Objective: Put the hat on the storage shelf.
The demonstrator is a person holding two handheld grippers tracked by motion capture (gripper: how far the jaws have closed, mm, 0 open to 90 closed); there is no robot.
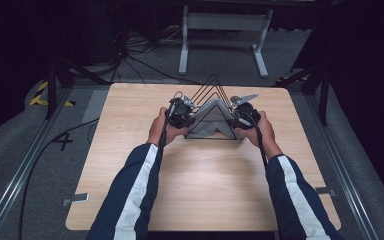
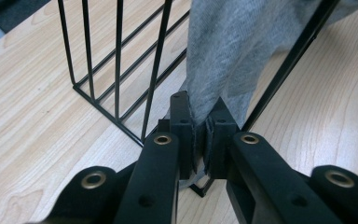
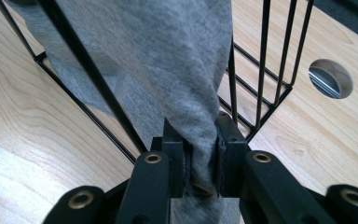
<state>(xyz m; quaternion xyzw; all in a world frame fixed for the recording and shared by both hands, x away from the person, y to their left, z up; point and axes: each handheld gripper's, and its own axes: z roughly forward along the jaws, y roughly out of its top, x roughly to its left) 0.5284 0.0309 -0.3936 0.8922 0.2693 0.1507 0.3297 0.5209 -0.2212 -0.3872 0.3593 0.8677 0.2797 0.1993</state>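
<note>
Black jaws of the left gripper point(image 2: 200, 140) stand nearly closed, pinching a fold of the grey cloth point(image 2: 233, 51) at its lower edge. In the right gripper view, the right gripper point(image 3: 199, 154) is likewise clamped on a bunched corner of the same cloth point(image 3: 168, 60), with fabric filling the narrow gap between its jaws.

Location: the cloth is draped over the black wire rack point(image 1: 211, 107), a triangular frame standing near the middle of the far half of the wooden table point(image 1: 205, 190). In the high view the cloth point(image 1: 211, 120) hangs as a tent over the rack's near wires, one slope falling to each side.

Orientation: the cloth's long axis runs left to right across the table, from one gripper to the other, over the peak; both ends point downward toward the tabletop.

Progress, as judged: both ends are gripped and the cloth sits across the rack, so the draping appears largely complete. Remaining work is likely to settle the ends evenly and release both jaws.

Beyond the rack, a round cable hole point(image 3: 331, 78) lies in the tabletop.
</note>
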